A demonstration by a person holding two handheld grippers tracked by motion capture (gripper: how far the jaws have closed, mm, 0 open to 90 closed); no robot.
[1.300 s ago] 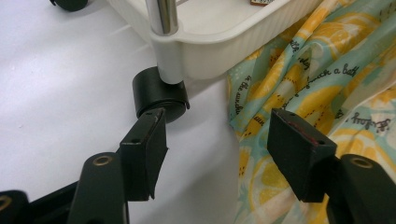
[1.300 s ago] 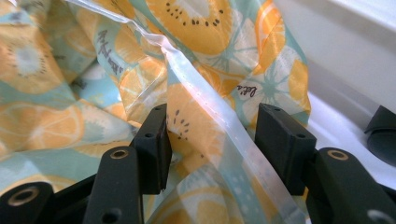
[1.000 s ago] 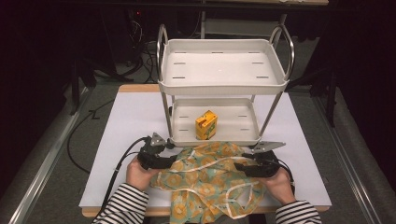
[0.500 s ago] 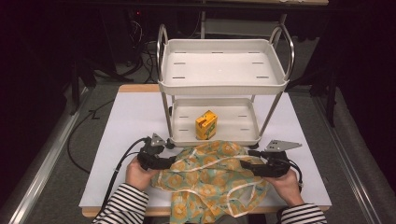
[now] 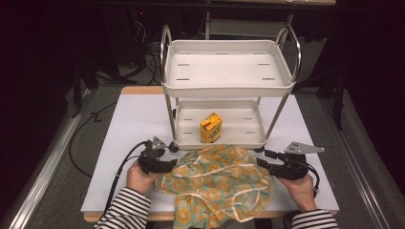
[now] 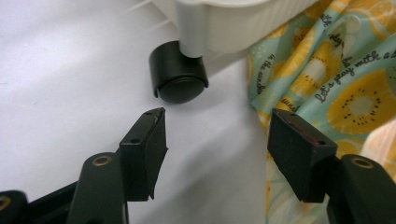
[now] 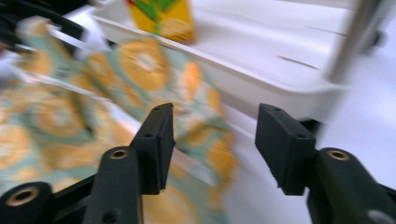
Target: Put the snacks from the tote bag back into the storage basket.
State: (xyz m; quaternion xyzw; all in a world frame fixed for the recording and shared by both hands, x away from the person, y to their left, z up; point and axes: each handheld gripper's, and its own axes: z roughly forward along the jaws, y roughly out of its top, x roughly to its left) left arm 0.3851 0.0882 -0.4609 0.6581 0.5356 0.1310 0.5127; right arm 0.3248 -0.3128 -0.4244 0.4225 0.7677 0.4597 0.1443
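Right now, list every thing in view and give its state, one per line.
Lemon-print cloth: crumpled on the table, front edge hanging over.
Yellow carton: upright on the cart's lower shelf.
Cart: standing, top shelf bare.
Left claw: open, holding nothing.
Right claw: open, jaws just narrowed, nothing between them.

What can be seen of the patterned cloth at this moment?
The cloth is thin fabric, teal with yellow-orange citrus slices, cursive black lettering and pale straps or trim. It lies crumpled on the white table at the near edge, part hanging over it, its far edge against the cart's lower tray. The left gripper and right gripper flank it, jaws open; neither visibly clamps it.
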